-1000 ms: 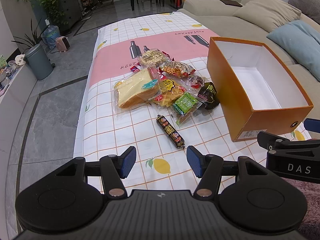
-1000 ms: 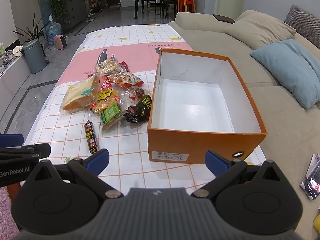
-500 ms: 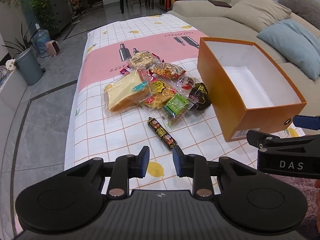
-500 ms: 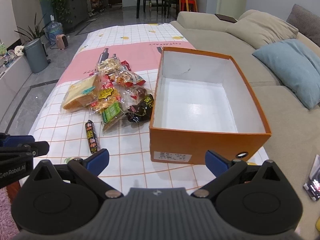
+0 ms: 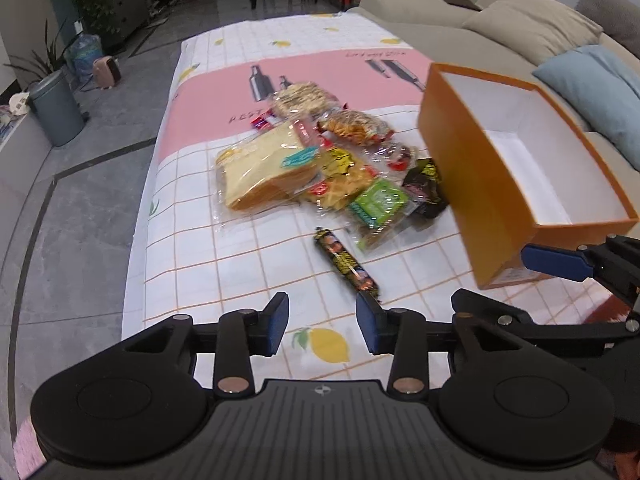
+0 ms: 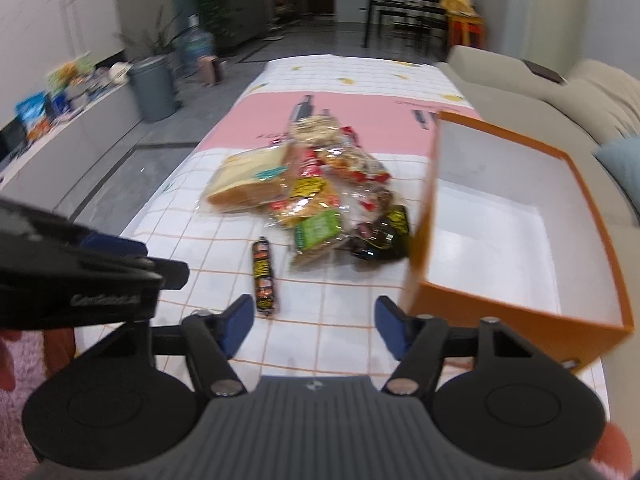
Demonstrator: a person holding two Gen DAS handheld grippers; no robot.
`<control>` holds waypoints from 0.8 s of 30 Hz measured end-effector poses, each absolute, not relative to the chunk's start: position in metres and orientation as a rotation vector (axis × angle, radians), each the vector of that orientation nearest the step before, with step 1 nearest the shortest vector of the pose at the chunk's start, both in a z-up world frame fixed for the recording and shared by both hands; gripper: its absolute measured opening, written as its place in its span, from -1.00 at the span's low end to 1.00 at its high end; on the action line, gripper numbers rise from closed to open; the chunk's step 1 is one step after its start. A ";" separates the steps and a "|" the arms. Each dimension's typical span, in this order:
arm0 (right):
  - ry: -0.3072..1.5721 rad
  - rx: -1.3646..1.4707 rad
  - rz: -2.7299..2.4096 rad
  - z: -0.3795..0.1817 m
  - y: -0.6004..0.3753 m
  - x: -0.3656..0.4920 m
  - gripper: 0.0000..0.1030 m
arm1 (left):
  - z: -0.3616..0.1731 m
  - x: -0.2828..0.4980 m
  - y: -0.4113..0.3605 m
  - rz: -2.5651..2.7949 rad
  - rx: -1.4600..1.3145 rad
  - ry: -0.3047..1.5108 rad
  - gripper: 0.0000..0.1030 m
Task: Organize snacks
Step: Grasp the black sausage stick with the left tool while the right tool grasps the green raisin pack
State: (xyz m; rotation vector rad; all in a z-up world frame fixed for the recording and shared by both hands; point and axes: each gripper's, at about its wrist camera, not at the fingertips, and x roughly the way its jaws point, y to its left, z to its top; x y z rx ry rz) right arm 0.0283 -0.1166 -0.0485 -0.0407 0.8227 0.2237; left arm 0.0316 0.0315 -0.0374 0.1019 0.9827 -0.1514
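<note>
A pile of wrapped snacks lies mid-table: a bread bag, a green packet, a dark packet and others. A dark sausage stick lies alone, nearest me. The empty orange box stands to their right. My left gripper hovers just short of the sausage stick, its jaws opening with nothing between them. My right gripper hangs beside the box's near corner, jaws closing on nothing.
A checked and pink tablecloth covers the low table. A beige sofa with a blue cushion runs along the right. Grey floor and a grey bin lie to the left. A pink rug is at the near edge.
Both grippers have moved forward and down toward the snacks. The left jaws narrowed, then widened again. The right jaws came in from fully wide, and that gripper swung left toward the pile.
</note>
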 end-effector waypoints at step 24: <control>0.828 -0.270 0.265 -0.118 -0.090 0.155 0.44 | -0.097 0.139 0.047 -0.156 -0.133 1.199 -0.02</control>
